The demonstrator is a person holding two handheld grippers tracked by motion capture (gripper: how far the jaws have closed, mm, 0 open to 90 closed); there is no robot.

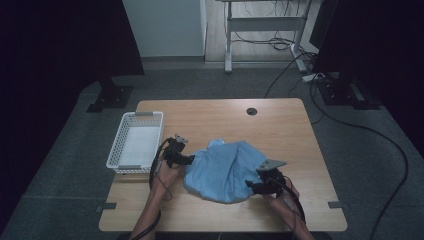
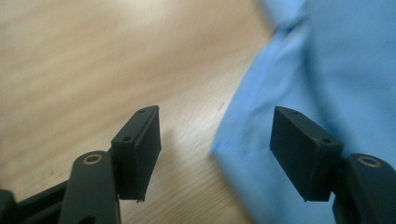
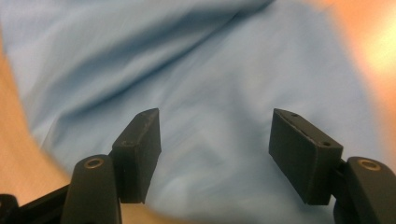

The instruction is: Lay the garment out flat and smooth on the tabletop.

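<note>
the blue cloth (image 1: pixel 227 170) lies bunched mid-table, its length running between the two grippers. the left gripper (image 1: pixel 186 160), jaws apart and empty, sits just off its left edge; the right gripper (image 1: pixel 252 186), also apart, hangs over its near-right edge, the nearer one.

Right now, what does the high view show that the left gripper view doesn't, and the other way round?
High view alone: the white basket at the table's left, the right gripper at the cloth's near right edge, both forearms. Left gripper view alone: the left gripper close up, jaws apart, nothing pinched, the cloth's edge between them. Both: the blue cloth on the wooden table.
</note>
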